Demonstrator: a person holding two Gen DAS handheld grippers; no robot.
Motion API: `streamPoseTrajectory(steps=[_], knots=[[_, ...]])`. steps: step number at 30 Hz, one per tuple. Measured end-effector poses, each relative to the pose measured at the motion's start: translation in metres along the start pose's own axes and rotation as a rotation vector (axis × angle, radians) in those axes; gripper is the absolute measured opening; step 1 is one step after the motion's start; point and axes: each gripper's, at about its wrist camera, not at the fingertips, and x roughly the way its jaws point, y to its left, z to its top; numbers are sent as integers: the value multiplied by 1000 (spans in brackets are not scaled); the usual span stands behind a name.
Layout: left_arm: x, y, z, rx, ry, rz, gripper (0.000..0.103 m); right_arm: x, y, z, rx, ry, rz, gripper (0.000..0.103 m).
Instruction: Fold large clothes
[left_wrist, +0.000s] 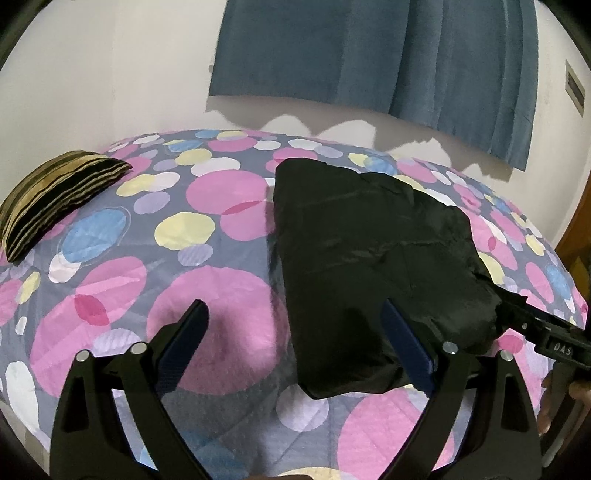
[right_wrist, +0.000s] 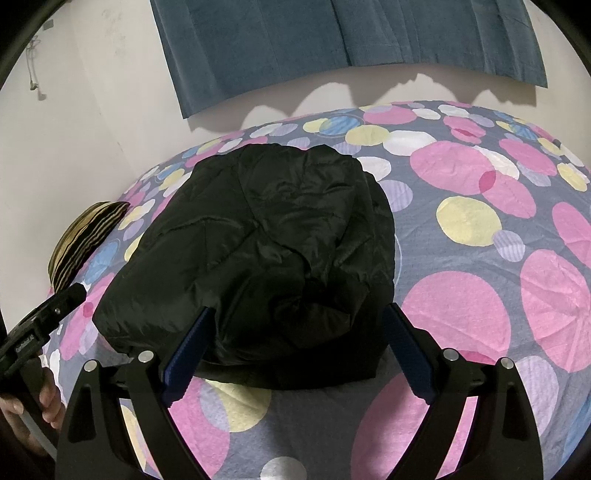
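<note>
A black padded jacket (left_wrist: 373, 258) lies folded into a compact bundle on the bed; it also shows in the right wrist view (right_wrist: 266, 251). My left gripper (left_wrist: 295, 314) is open and empty, hovering just left of the bundle's near edge, its right finger over the jacket. My right gripper (right_wrist: 297, 321) is open and empty, above the bundle's near edge. The right gripper shows at the right edge of the left wrist view (left_wrist: 517, 302), touching the bundle's side. The left gripper shows at the left edge of the right wrist view (right_wrist: 62, 299).
The bed has a grey cover with pink, yellow and blue circles (left_wrist: 207, 295). A striped brown and gold cushion (left_wrist: 55, 192) lies at the bed's far left, also in the right wrist view (right_wrist: 81, 243). A blue curtain (left_wrist: 369, 51) hangs on the white wall behind.
</note>
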Motion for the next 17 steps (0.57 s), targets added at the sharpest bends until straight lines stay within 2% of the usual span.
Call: streamPoseTrajectory(steps=[4, 9, 12, 17], knots=[[-2, 6, -2, -46, -21, 15, 101, 0, 0, 0, -1, -1, 0, 91], [-2, 5, 0, -10, -36, 33, 101, -1, 1, 0, -1, 0, 0, 91], [2, 8, 0, -8, -11, 9, 101, -2, 1, 0, -5, -4, 4, 91], [10, 11, -2, -3, 4, 30, 101, -3, -3, 0, -7, -13, 10, 91]])
